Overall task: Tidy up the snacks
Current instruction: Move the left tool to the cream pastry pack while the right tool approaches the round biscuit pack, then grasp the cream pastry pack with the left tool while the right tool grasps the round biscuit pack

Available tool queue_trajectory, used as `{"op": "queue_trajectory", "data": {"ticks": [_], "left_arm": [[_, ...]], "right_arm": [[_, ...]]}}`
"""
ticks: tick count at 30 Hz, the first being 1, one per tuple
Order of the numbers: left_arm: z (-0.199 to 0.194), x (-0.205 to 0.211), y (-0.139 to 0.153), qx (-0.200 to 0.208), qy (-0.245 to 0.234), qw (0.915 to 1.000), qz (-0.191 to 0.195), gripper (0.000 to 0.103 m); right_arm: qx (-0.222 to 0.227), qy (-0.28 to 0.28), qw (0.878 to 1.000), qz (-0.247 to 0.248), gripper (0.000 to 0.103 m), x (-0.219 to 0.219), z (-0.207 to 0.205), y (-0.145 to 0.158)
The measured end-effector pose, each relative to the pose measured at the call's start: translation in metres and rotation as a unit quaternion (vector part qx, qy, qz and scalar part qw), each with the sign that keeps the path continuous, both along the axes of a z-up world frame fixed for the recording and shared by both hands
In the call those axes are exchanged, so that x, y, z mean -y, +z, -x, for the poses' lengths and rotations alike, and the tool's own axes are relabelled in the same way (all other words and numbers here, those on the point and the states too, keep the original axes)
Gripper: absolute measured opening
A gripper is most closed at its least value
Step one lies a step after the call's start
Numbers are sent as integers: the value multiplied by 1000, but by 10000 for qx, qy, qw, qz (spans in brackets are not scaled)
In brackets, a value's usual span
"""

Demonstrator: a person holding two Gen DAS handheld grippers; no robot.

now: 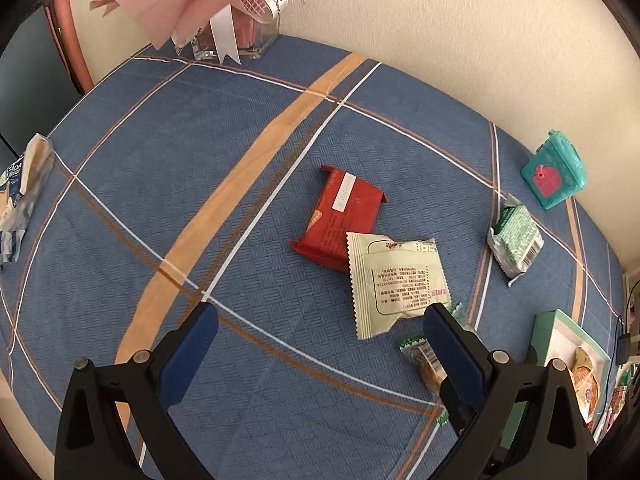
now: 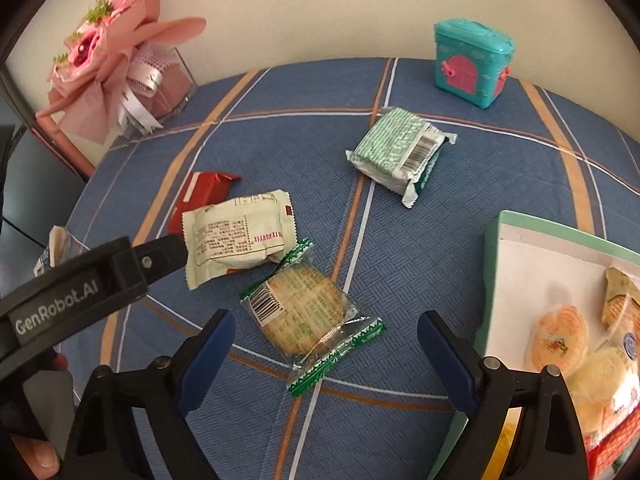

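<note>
1. The table (image 2: 400,264), under a blue plaid cloth, is carrying everything; its near edge is getting cut off by both views.
2. The green-rimmed box (image 2: 496,240) is sitting at my right, already holding a few round wrapped snacks, so I'm judging it's the sorting spot. Its far end is running out of frame.
3. I'm keeping my left tool (image 1: 320,320) wide open, gripping nothing, and pointing it down just short of the cream packet (image 1: 396,280), which is overlapping the red packet (image 1: 340,220).
4. I'm holding my right tool (image 2: 326,336) wide open with nothing gripped, straddling the clear-wrapped cracker (image 2: 304,312), probably to grab it next.
5. The green packet (image 2: 396,152) is lying apart; its print is too small to read.
</note>
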State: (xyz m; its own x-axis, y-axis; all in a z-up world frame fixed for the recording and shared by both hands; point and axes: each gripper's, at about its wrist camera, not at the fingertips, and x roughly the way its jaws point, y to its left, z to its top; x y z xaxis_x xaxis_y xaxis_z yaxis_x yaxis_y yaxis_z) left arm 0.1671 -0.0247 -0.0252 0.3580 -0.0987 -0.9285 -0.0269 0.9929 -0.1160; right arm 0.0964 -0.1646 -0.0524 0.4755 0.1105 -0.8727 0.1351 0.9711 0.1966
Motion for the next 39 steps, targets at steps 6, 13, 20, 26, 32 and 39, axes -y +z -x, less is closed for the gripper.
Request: {"op": "queue_trajectory", "data": {"ticks": [6,13,20,26,32,39], "left_arm": [[-8,0,-10,-67,35,10000,3,102],[-14,2,-14,-39,50,9999,125,102],[-18,18,-17,-3,-73,9996,279,102],[-23,36,-24,21,-281,9994,210,102],[-30,49,-32,18,-321,9994,133,102],[-30,63,-43,18,-344,9994,-69,78]], "right_arm": [[-189,143,9997,65,92,-6,-7,-14],[-264,116,9994,196,89,-7,-13,-21],[-211,-80,9996,151,75,8,-10,-18],[-215,-159,9996,55,66,19,-10,-16],[-215,-241,9995,-8,56,26,-8,-15],[-211,-218,9995,17,55,27,-6,-14]]}}
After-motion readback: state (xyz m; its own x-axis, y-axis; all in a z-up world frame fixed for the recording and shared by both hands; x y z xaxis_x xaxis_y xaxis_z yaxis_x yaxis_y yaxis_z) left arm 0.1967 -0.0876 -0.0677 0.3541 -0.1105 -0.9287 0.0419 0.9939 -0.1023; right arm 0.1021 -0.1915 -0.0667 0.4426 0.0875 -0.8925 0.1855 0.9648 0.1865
